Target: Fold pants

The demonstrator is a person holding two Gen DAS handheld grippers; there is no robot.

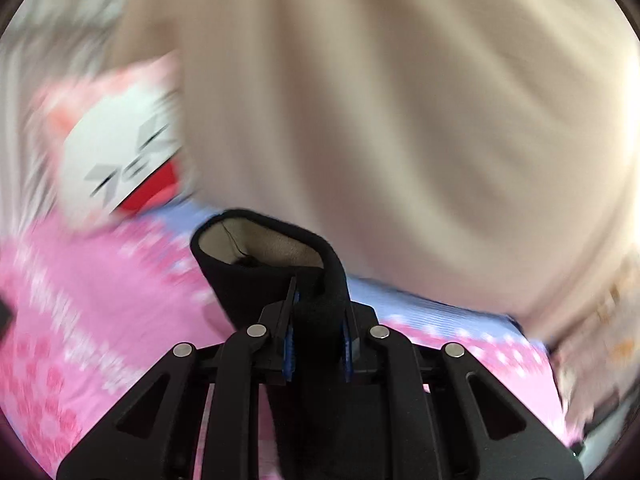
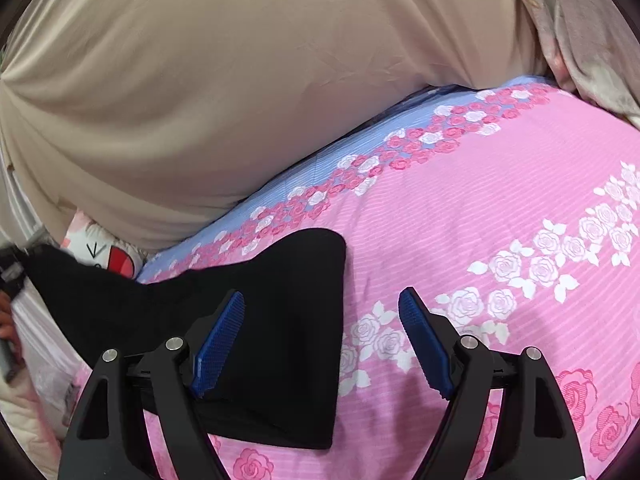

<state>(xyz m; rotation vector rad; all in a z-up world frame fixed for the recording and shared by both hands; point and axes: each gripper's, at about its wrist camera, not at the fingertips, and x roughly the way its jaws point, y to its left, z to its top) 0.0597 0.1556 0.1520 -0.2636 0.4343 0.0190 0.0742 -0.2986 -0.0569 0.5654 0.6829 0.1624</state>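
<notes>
Left gripper (image 1: 318,312) pinches a fold of the black fleece pants (image 2: 256,320), lifted off the pink rose-printed bedsheet (image 2: 500,200). Right gripper (image 2: 322,340) hangs wide open and empty over the pants' flat part. Beige fabric (image 2: 240,80) bulges behind.

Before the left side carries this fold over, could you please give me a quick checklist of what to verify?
1. Left gripper shut on the black pants: ok.
2. Right gripper open, nothing between its pads: ok.
3. Part of the pants lying on the pink floral sheet: ok.
4. Path clear of the beige pillow: cannot tell.
5. Pants smooth, uncreased: cannot tell; the fabric is too dark.
</notes>
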